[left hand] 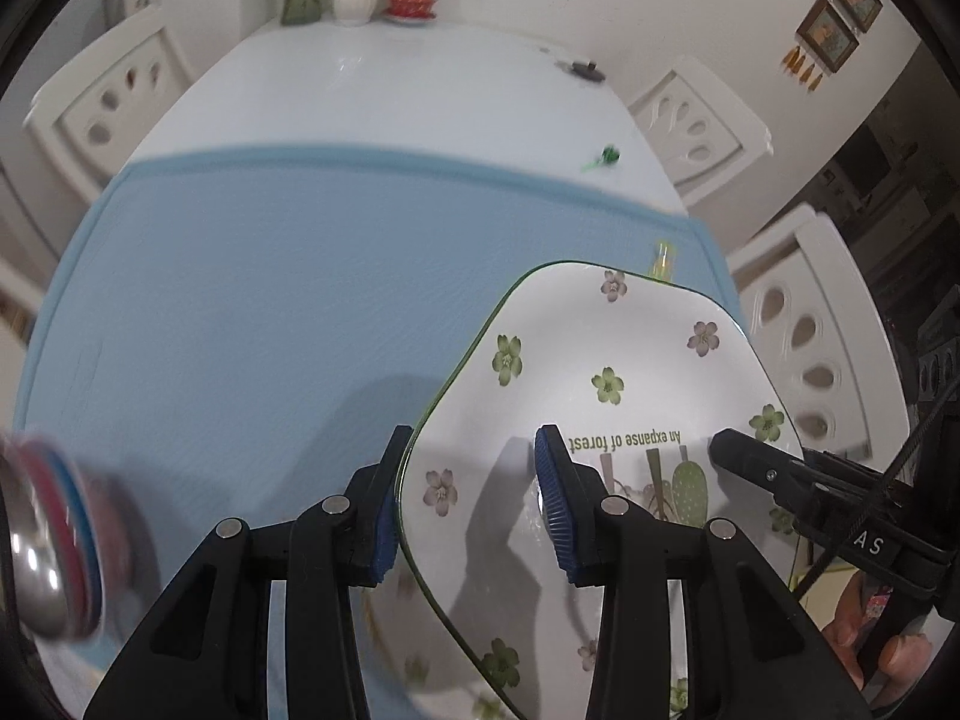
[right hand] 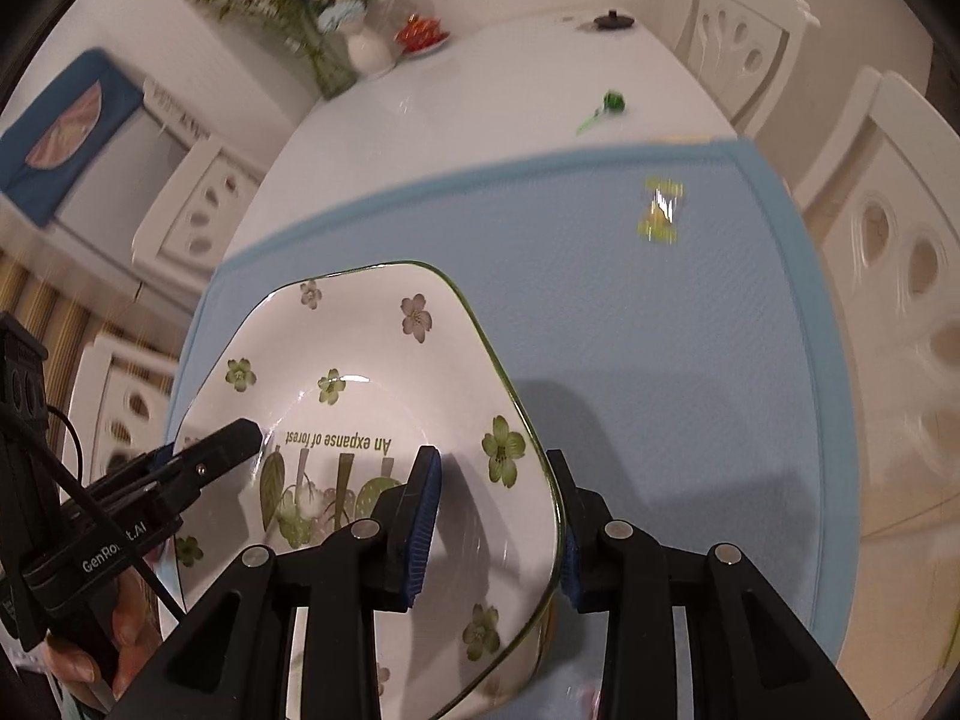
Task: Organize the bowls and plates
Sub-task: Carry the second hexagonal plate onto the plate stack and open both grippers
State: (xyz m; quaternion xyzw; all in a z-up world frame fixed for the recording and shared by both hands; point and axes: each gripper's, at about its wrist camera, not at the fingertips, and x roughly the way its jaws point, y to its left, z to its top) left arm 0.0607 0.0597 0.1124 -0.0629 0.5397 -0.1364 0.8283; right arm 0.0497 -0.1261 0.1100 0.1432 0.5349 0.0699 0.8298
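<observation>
Both the left gripper [left hand: 465, 501] and the right gripper [right hand: 495, 519] have their jaws clamped on opposite edges of the white square flowered plate [left hand: 606, 360], held above the blue mat [left hand: 270, 312], its near edge cut off.

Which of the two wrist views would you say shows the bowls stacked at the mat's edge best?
The left wrist view: the stacked bowls sit at its lower left edge, blurred, with a shiny rim and red and blue bands. The right wrist view does not show them.

Black claws [left hand: 468, 504], ribbed blue pads [right hand: 423, 519]
</observation>
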